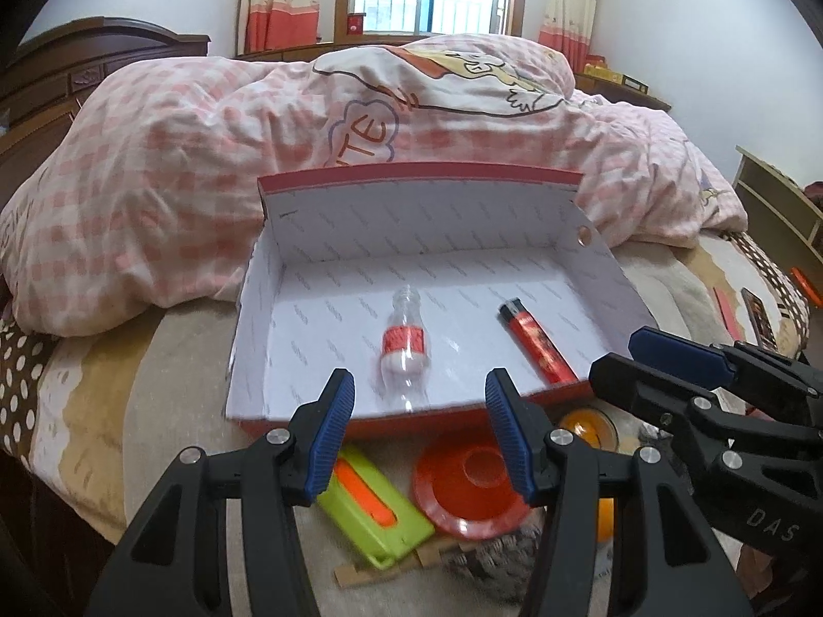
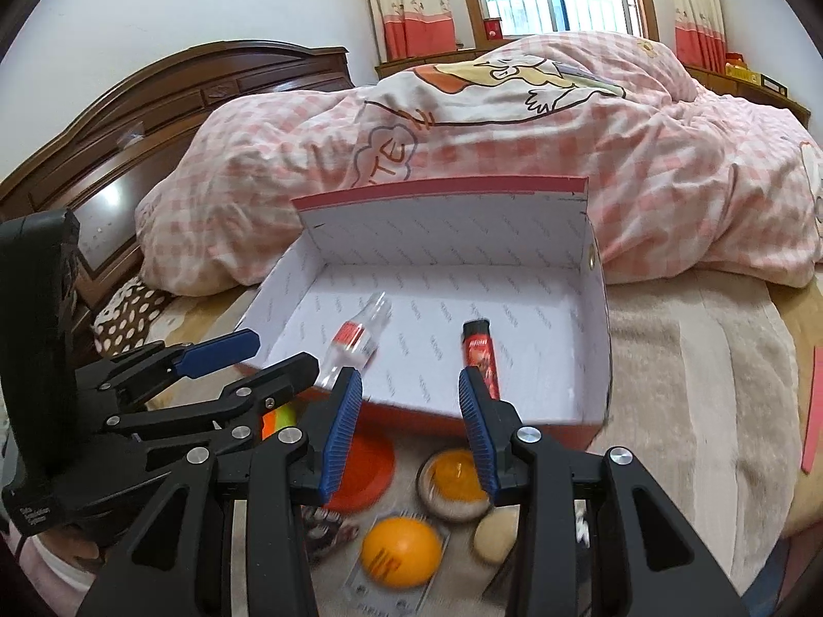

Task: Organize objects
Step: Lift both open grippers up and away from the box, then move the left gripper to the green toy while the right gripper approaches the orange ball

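- Two items already lie in the open red-and-white cardboard box (image 1: 514, 257) on the bed: a small clear plastic bottle (image 1: 405, 344) at 12 o'clock and a red lighter (image 1: 535, 342) at 1 o'clock of the left gripper (image 1: 421, 429).
- Both the left gripper and the right gripper (image 2: 409, 429) hold their fingers open and empty, probably between picks.
- Waiting at 6 o'clock of the box: a red plastic disc (image 1: 463, 483), a green case (image 1: 380, 509) and an orange ball (image 2: 401, 550).

Hidden, cropped or blurry bits

Left view: left hand-held gripper (image 1: 421, 414) covers part of red plate (image 1: 463, 493) & green case (image 1: 380, 519); grey thing (image 1: 494, 560) below plate too blurred to ID. Right view: right hand-held gripper (image 2: 409, 419) hides bottle (image 2: 355, 344) base & lighter (image 2: 482, 360) end; orange ball (image 2: 401, 550) print unreadable, tan lump (image 2: 496, 532) blurry, red strip (image 2: 812, 411) cut off at edge.
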`<state>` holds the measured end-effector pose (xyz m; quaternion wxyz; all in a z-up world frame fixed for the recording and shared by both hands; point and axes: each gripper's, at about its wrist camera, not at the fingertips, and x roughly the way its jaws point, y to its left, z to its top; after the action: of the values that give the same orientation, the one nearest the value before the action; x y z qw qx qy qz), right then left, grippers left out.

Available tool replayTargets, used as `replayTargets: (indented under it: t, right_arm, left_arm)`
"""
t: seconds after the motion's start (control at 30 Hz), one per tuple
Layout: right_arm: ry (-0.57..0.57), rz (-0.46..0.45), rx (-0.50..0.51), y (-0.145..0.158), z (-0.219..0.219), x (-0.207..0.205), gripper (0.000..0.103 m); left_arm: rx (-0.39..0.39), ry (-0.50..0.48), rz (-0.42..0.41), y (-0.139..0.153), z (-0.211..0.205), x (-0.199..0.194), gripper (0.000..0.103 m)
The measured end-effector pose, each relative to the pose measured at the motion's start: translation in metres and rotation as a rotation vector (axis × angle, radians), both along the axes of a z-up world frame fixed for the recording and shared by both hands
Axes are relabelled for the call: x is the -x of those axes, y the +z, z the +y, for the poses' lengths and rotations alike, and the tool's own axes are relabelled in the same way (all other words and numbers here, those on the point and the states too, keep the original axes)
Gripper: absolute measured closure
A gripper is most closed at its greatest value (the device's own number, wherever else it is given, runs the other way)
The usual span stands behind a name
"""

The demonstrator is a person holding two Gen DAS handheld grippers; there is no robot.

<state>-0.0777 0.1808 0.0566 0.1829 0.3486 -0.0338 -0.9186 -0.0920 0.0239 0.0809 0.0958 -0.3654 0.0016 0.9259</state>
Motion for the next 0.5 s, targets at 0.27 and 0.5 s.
replayTargets:
  t: [0.27,0.5]
  right_arm:
    - [-0.007,-0.015,0.02,-0.008,0.002,-0.029,0.062]
    - [-0.021,-0.026,0.033,-0.016,0.007,-0.049,0.062]
  left_arm:
    - [-0.004,-0.015,0.004,-0.001,0.0,-0.029,0.049]
    - [-0.003,-0.022,0.002,-0.006,-0.002,-0.053,0.049]
